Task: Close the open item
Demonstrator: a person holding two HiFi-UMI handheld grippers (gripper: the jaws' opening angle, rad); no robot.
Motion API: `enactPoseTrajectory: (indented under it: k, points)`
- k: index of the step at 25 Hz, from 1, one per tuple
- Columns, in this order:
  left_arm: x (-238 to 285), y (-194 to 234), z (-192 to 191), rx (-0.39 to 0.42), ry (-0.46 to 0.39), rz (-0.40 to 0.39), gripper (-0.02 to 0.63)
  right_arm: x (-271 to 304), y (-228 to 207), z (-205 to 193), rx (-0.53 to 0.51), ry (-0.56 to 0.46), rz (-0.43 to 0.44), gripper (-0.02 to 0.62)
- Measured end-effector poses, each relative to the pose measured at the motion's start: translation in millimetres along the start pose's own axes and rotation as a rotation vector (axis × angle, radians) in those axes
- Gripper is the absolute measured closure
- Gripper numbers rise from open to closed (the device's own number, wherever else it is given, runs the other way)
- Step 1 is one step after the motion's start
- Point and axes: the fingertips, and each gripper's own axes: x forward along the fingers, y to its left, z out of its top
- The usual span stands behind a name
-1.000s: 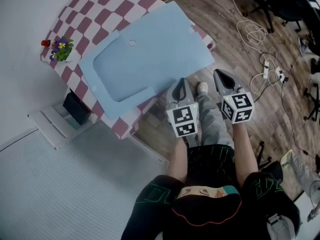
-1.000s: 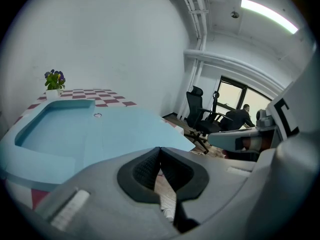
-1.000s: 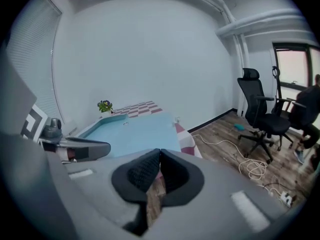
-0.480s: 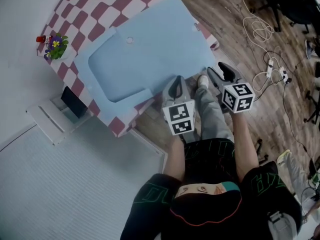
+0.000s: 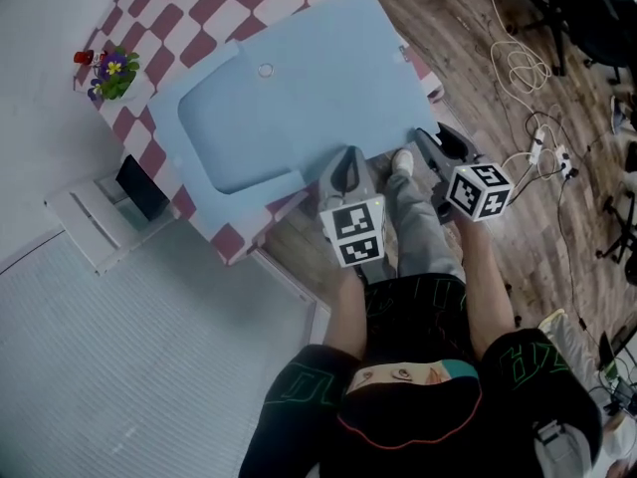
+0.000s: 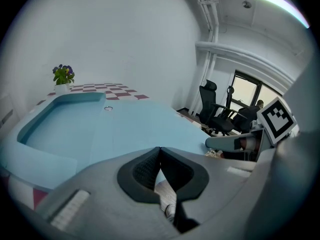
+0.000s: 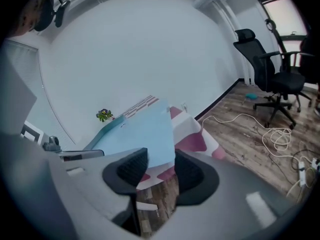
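Note:
A big light-blue flat case lies opened out over the red-and-white checked table. Its left half is a shallow recess and its right half is a flat panel with a small ring. My left gripper hangs at the case's near edge, shut with nothing in it; in the left gripper view its tips meet. My right gripper is just off the case's near right corner. Its jaws stand apart and are closing. In the right gripper view the blue corner shows in the gap, with the pads clear of it.
A potted flower and a small red thing stand at the table's far left. A dark slab leans on a white shelf left of the table. Cables, a power strip and office chairs are on the wooden floor to the right.
The right gripper's jaws were shut a second ago and now stand apart. Both grippers have come a little closer to the blue case's near edge.

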Motion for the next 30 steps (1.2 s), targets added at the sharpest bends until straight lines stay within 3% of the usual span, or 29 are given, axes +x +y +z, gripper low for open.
enactPoseTrajectory:
  k: [8, 24, 30]
  points:
    - [-19, 17, 10, -0.02, -0.05, 0.017, 0.597, -22, 21, 34, -0.152, -0.124, -0.047, 0.525]
    - [-79, 61, 50, -0.014, -0.202, 0.097, 0.597, -49, 91, 93, -0.331, -0.265, -0.062, 0.578]
    - [-111, 98, 66, -0.014, -0.269, 0.155, 0.597, -46, 134, 111, -0.378, -0.325, -0.031, 0.586]
